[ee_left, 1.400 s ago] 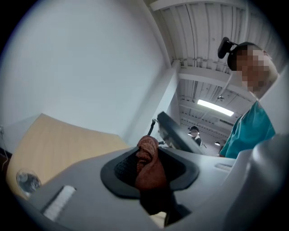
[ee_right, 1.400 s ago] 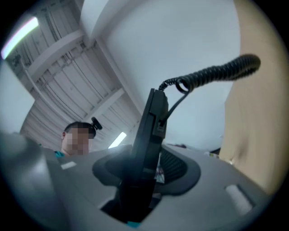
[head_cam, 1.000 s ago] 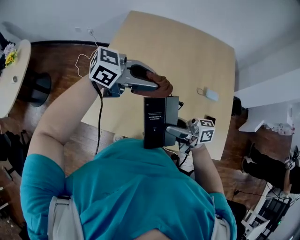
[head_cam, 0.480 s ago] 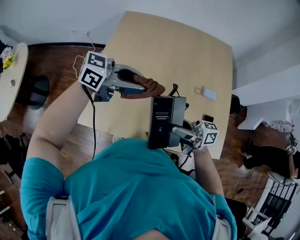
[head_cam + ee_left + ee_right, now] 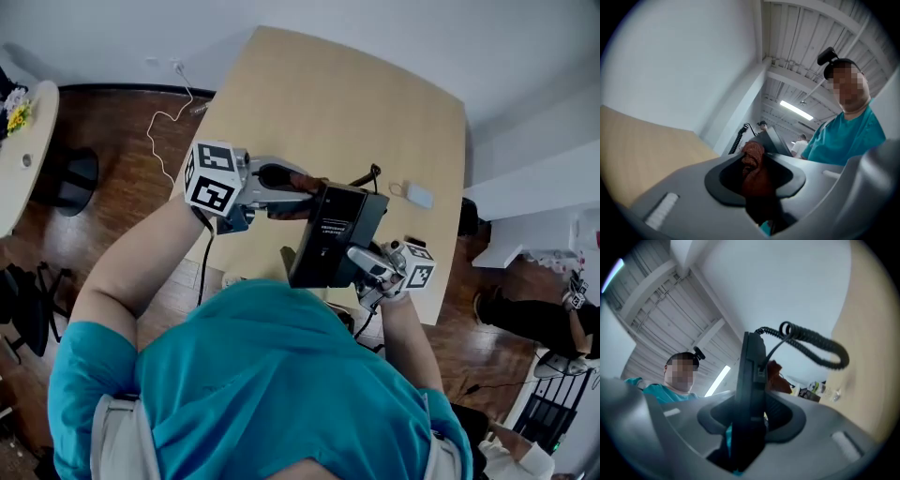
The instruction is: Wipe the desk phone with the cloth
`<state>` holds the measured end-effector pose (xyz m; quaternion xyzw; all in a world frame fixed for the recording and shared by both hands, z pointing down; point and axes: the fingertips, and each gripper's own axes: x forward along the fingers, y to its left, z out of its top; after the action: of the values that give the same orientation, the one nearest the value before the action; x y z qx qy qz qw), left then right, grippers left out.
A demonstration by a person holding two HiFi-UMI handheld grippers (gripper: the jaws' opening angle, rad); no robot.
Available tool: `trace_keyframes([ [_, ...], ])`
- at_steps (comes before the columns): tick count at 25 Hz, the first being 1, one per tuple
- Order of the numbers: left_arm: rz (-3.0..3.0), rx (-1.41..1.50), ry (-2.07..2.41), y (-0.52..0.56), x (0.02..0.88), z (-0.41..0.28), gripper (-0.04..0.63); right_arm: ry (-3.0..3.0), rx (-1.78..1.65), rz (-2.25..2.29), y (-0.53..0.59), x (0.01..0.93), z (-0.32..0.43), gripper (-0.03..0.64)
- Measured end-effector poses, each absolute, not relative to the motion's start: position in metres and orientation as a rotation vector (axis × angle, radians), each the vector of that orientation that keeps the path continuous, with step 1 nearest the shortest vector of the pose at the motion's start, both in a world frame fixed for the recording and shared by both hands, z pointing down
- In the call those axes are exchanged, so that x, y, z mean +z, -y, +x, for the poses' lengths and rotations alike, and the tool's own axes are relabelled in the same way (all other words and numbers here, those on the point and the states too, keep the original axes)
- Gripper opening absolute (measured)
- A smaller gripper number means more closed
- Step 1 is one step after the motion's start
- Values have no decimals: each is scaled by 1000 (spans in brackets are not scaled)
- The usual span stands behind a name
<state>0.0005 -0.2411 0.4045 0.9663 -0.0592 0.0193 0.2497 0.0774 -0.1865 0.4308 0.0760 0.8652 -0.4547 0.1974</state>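
A black desk phone [image 5: 333,246] is lifted off the tan table [image 5: 356,112], its underside facing up in the head view. My right gripper [image 5: 361,261] is shut on the phone's edge [image 5: 752,380]; its jaws have just been closing, with the phone between them. The coiled cord [image 5: 811,345] hangs from the phone. My left gripper [image 5: 305,192] is shut on a brown cloth [image 5: 302,187], which meets the phone's far left corner. In the left gripper view the cloth [image 5: 752,161] bunches between the jaws, with the phone [image 5: 772,140] just beyond it.
A small pale device [image 5: 421,194] with a thin cable lies on the table at the right. A white cable [image 5: 169,103] trails over the wooden floor at the left. A round side table [image 5: 28,141] and a dark stool [image 5: 75,178] stand further left.
The phone has shifted right and tilted. My left gripper drew left, away from the phone, then came back, and the cloth now touches the phone's corner.
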Motion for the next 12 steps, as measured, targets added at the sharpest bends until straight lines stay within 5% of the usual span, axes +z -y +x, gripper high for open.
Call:
trace_keyframes([
  [12, 2737, 180, -7, 190, 424, 9, 127, -2249, -1305, 173, 196, 421, 89, 169],
])
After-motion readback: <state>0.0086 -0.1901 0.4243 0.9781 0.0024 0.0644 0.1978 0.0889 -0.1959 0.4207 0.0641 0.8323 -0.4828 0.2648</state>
